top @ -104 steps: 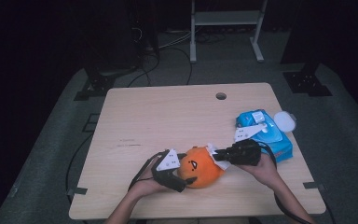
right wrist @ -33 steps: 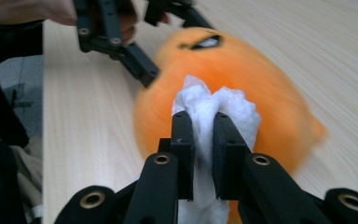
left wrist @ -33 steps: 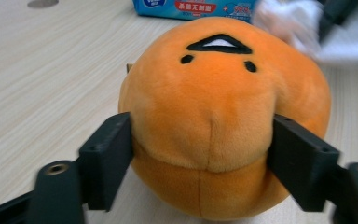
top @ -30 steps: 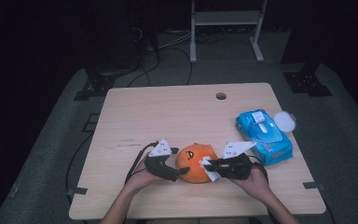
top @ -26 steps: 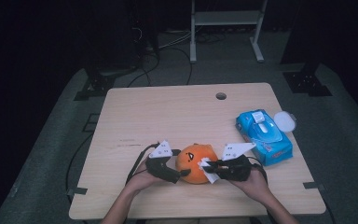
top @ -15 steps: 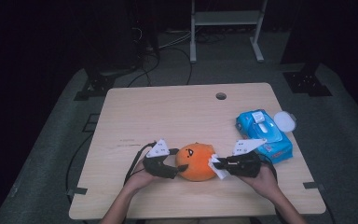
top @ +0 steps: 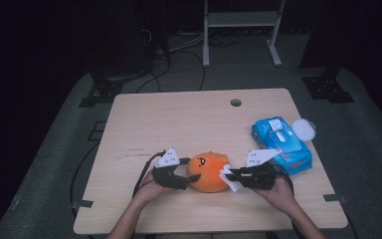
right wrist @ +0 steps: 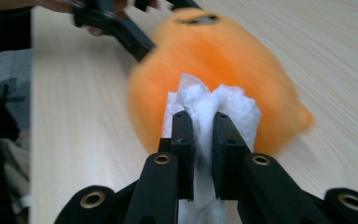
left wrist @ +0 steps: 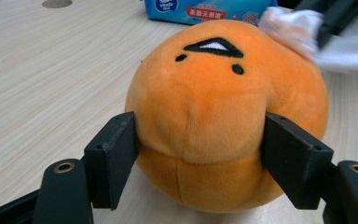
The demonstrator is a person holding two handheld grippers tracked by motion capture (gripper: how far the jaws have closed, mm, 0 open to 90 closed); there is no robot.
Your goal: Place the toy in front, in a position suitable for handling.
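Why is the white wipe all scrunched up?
Scrunched: the right gripper pinches the wipe into a wad against the orange plush.

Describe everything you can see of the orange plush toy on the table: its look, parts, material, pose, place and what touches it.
The orange plush toy is a round, soft ball of short fuzzy fabric with a stitched seam around its lower part and a small black embroidered face on top. It sits on the wooden table near the front edge. The left gripper has just been closing on it, its pads now pressing into both sides. From the other side, the white wipe pinched in the right gripper presses against it.
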